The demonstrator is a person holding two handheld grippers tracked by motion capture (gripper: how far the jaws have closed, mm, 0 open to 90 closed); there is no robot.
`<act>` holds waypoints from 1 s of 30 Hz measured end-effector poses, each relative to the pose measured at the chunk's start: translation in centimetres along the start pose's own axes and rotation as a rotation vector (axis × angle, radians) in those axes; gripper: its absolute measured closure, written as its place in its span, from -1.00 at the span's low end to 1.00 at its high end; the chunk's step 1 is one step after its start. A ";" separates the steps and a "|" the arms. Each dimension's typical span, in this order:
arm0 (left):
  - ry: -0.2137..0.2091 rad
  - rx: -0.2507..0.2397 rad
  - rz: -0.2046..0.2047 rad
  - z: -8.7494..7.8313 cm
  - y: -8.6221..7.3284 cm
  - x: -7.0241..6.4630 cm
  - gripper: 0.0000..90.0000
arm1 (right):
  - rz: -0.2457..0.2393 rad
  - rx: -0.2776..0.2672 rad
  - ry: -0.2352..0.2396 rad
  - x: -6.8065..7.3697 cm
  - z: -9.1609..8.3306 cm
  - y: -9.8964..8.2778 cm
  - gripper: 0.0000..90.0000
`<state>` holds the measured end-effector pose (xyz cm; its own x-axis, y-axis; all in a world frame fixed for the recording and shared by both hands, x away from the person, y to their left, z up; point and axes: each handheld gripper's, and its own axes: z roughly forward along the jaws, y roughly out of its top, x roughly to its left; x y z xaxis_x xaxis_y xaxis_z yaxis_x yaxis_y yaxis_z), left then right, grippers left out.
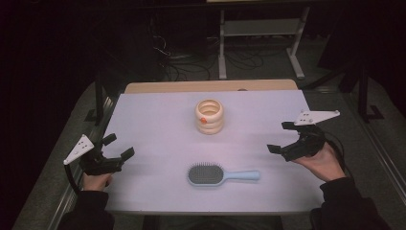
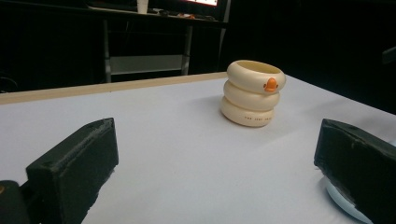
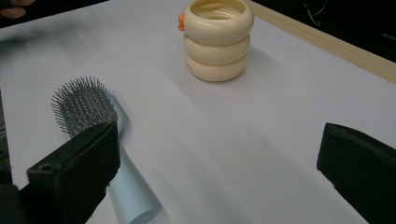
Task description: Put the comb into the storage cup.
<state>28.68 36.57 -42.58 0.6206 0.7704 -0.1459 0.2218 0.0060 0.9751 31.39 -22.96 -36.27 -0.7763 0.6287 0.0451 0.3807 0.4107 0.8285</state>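
Both tongs are sitting wide open with nothing in them, left gripper [image 1: 119,146] and right gripper [image 1: 281,137] hovering low at opposite edges of the white table [image 1: 158,120]. Roughly midway between them but farther out stands a cream holder [image 1: 209,116], three chunky glossy rings stacked up with a little orange beak on the side. Closer in, between the two and a bit nearer the right one, lies a pale blue hairbrush [image 1: 221,175], grey bristles up, handle toward the right gripper. Nothing's blocking either.
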 end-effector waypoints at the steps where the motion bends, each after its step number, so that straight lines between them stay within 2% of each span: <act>1: 0.001 0.001 0.000 0.0 0.0 0.0 -1.00 | -0.001 0.004 0.004 0.1 0.1 0.1 -1.00; 18: -0.001 -0.001 0.003 0.0 0.0 -0.1 -1.00 | -0.055 0.055 0.055 1.4 1.8 1.1 -1.00; 30: -0.003 0.001 0.005 0.0 0.0 -0.1 -1.00 | -0.088 0.114 0.079 2.2 3.0 1.1 -1.00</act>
<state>28.63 36.52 -42.58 0.6236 0.7688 -0.1418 0.2194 0.0020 0.9756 31.65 -19.14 -36.90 -0.8443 0.5354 0.0226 0.3606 0.5366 0.7629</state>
